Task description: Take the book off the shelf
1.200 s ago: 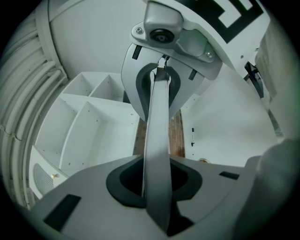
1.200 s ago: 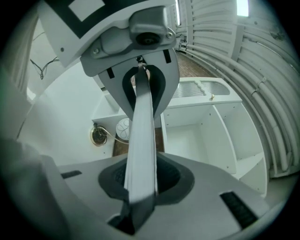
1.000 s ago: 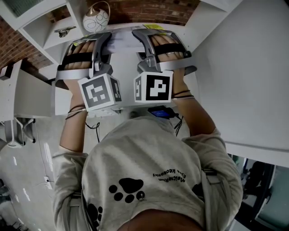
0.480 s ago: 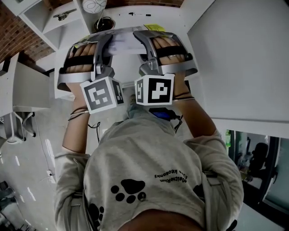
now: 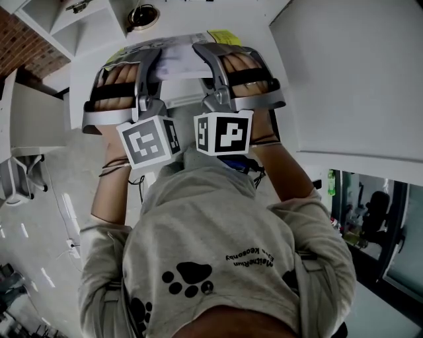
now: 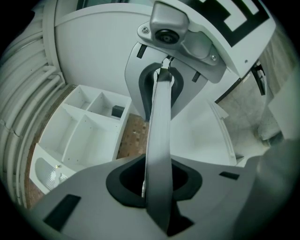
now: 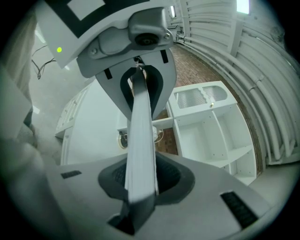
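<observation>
Your head view is softly, evenly lit, with pale glare streaks on the floor (image 5: 46, 218). Both the left gripper view and right gripper view bow toward black corners; a ceiling lamp (image 7: 242, 5) flares, and the book (image 7: 140, 154) nearest the lens blurs.

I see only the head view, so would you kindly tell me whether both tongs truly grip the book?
Observer: Yes; in the left gripper view the left tongs are shut on the book, on its smooth grey edge.
Operator: And the other pair?
Observer: The right tongs pinch the opposite side, where the page edges show.
Operator: Is it touching anything else?
Observer: In the left gripper view, the white shelf stands beyond the book, apart from it.
</observation>
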`<state>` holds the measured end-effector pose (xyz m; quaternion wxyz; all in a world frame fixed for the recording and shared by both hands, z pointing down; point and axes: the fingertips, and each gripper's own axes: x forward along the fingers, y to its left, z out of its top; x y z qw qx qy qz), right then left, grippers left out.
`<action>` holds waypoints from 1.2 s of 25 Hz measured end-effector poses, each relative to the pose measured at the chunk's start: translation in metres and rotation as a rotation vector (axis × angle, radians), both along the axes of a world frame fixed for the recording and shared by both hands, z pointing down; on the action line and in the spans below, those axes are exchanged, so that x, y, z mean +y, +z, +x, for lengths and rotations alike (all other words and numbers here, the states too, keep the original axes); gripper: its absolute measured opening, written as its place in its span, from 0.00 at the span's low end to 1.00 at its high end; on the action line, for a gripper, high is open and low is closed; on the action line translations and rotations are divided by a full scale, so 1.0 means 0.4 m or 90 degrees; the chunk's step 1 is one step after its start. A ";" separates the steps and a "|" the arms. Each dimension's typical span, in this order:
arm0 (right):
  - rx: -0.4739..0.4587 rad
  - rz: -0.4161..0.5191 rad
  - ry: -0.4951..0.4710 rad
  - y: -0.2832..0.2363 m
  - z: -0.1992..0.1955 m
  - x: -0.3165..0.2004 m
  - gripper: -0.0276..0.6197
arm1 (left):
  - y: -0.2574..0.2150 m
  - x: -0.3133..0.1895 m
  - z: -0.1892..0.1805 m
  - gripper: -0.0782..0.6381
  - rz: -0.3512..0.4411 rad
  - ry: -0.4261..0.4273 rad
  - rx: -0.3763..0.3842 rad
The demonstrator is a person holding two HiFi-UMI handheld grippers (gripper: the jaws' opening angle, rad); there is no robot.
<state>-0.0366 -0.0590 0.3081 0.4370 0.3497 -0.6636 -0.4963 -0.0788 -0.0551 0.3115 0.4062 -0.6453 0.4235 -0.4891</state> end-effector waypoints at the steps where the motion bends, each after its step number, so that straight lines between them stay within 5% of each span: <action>1: -0.002 -0.001 0.001 0.010 0.005 0.003 0.17 | 0.010 0.003 0.005 0.22 -0.001 0.000 -0.001; 30: -0.007 -0.086 -0.008 0.455 0.064 -0.211 0.18 | 0.456 -0.207 0.061 0.22 -0.075 -0.025 -0.001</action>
